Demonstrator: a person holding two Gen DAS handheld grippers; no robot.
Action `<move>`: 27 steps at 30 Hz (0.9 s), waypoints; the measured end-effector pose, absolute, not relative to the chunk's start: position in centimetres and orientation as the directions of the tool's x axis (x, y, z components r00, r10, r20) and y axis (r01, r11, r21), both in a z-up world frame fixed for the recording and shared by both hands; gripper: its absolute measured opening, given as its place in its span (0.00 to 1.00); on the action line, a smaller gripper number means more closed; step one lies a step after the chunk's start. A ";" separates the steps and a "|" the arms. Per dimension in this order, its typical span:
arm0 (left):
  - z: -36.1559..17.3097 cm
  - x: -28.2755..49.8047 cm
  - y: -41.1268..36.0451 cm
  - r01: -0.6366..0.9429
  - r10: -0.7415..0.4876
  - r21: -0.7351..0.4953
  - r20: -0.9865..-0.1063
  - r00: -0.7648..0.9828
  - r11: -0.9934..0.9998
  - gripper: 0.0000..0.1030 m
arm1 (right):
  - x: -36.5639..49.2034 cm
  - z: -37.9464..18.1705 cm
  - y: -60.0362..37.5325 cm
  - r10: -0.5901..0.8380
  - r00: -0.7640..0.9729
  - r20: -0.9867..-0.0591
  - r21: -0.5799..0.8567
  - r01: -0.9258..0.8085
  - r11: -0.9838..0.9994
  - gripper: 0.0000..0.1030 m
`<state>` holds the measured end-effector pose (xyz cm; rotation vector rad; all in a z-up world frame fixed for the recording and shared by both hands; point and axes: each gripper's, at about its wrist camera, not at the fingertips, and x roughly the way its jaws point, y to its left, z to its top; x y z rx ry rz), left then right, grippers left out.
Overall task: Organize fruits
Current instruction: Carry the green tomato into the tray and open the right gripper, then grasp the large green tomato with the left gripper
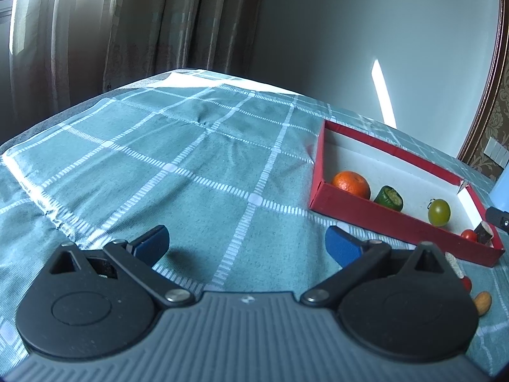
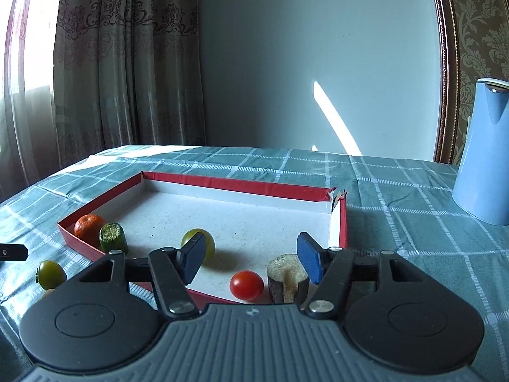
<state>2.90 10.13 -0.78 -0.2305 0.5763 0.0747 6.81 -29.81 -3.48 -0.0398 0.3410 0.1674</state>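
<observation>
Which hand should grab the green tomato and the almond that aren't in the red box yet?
Probably the left. The left gripper is open, holding nothing, over bare cloth, with the almond just beside it. The green tomato lies outside the red box on that same side. The right gripper hangs open over the box.

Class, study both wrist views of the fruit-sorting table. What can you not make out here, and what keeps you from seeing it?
- Left wrist view: a red-and-white item beside the almond is mostly hidden by the left gripper's body.
- Left wrist view: the blue jug is cut off by the right edge.
- Right wrist view: the yellow-green fruit in the red box is partly hidden by a jaw of the right gripper.
- Right wrist view: a small tan item near the green tomato is barely visible behind the gripper's body.
</observation>
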 end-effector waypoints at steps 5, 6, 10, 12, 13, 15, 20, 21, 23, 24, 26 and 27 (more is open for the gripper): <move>-0.8 2.9 10.1 -0.124 -0.002 -0.193 -0.548 0.837 0.973 1.00 | 4.2 -3.7 -33.3 0.123 0.954 -0.275 0.050 -0.114 0.992 0.65; -0.8 2.9 10.0 -0.116 -0.009 -0.195 -0.545 0.838 0.974 1.00 | 3.9 -3.8 -34.1 0.105 0.959 -0.264 0.060 -0.093 0.994 0.66; -0.3 2.5 9.0 -0.069 -0.019 -0.153 -0.514 0.858 0.986 1.00 | 3.8 -4.1 -36.6 0.091 0.961 -0.262 0.173 -0.046 0.984 0.68; 0.1 2.0 7.7 -0.028 -0.021 -0.093 -0.480 0.877 0.995 1.00 | 4.1 -4.2 -37.1 0.086 0.960 -0.267 0.199 -0.032 0.979 0.68; 0.3 1.8 7.0 -0.013 -0.014 -0.055 -0.460 0.888 0.998 1.00 | 4.1 -4.3 -37.2 0.088 0.960 -0.267 0.198 -0.035 0.980 0.68; 0.6 1.3 5.7 0.014 -0.010 0.006 -0.428 0.904 1.000 0.98 | 4.0 -4.3 -36.9 0.098 0.961 -0.260 0.182 -0.051 0.982 0.68; 0.5 1.5 4.2 0.068 -0.026 0.080 -0.440 0.898 0.994 0.91 | 3.6 -4.2 -36.2 0.109 0.963 -0.248 0.150 -0.074 0.986 0.68; 0.4 1.8 4.1 0.075 -0.030 0.081 -0.457 0.889 0.994 0.86 | 3.6 -4.2 -36.2 0.114 0.962 -0.249 0.149 -0.078 0.986 0.68; 0.2 2.2 4.1 0.104 -0.060 0.066 -0.481 0.875 0.992 0.86 | 3.5 -4.2 -36.1 0.117 0.962 -0.249 0.148 -0.082 0.986 0.68; 0.1 2.4 4.1 0.121 -0.077 0.059 -0.486 0.871 0.991 0.86 | 3.5 -4.2 -36.0 0.119 0.962 -0.246 0.147 -0.084 0.985 0.68; 0.0 2.4 3.9 0.147 -0.100 0.061 -0.480 0.871 0.987 0.86 | 3.4 -4.2 -35.9 0.120 0.962 -0.246 0.142 -0.087 0.986 0.68; 0.1 2.3 3.8 0.155 -0.106 0.068 -0.470 0.876 0.986 0.86 | 3.5 -4.2 -35.9 0.123 0.961 -0.248 0.141 -0.090 0.986 0.68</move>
